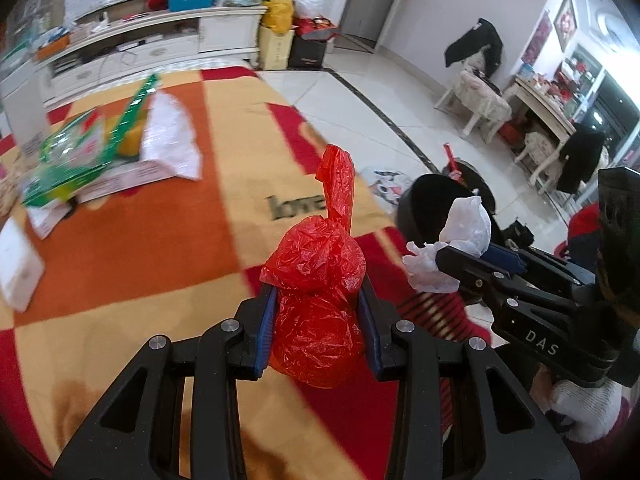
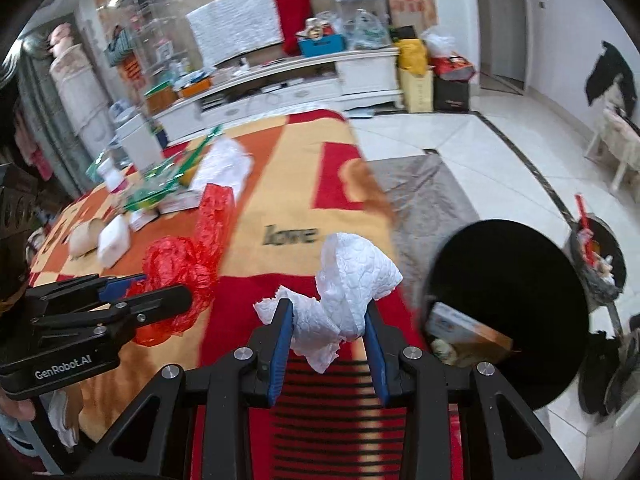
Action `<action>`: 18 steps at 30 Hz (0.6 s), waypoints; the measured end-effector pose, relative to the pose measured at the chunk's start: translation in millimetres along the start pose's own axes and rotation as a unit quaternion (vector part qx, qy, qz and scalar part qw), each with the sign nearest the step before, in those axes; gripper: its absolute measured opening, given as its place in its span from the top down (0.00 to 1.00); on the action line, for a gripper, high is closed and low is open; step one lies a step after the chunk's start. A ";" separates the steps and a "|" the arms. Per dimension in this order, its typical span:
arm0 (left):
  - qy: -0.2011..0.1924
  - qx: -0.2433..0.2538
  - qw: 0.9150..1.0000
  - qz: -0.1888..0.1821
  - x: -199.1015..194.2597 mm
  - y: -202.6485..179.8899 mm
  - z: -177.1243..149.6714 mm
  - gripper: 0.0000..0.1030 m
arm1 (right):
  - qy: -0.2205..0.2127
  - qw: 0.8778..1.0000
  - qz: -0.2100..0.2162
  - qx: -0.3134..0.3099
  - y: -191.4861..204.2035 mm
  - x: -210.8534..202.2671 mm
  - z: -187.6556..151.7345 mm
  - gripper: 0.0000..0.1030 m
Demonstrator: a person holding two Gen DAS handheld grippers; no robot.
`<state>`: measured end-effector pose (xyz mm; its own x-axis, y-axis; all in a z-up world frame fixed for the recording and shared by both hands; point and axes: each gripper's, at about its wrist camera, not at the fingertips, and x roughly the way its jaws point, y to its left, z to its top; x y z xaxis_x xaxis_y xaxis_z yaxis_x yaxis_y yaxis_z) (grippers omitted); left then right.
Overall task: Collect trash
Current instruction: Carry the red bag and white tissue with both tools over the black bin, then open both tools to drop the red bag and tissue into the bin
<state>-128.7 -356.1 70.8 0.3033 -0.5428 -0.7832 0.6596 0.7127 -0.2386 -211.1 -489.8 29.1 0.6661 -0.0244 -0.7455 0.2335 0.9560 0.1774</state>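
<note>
The left hand-held gripper is clamped on a crumpled red plastic bag, its blue pads pressing both sides. Just to its right, the right hand-held gripper pinches a wad of white embossed paper towel. Beyond and right of that gripper stands a round black trash bin, beside the red-and-orange blanket-covered bench.

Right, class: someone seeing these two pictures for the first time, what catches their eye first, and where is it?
A crumpled bright red plastic bag sits clamped in the left hand-held gripper, above the red, orange and yellow checked blanket. Beside it, the right hand-held gripper pinches a wad of white paper towel, near the round black trash bin at the blanket's edge.
</note>
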 end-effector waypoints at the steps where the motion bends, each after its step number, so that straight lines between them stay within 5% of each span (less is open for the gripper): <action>1: 0.001 0.003 1.000 -0.004 3.1 -4.4 2.7 0.66 | -0.001 1.000 -0.005 0.005 -7.5 -1.9 0.3 0.68; 18: 0.028 0.045 0.996 -0.066 65.3 -89.4 50.0 0.66 | 0.007 0.994 -0.076 0.081 -117.9 -10.4 -8.1 0.68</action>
<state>-133.5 -477.5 69.7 0.1731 -0.6017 -0.7798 0.7515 0.5924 -0.2902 -251.3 -599.9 10.7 0.6047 -0.1609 -0.7801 0.4430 0.8819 0.1615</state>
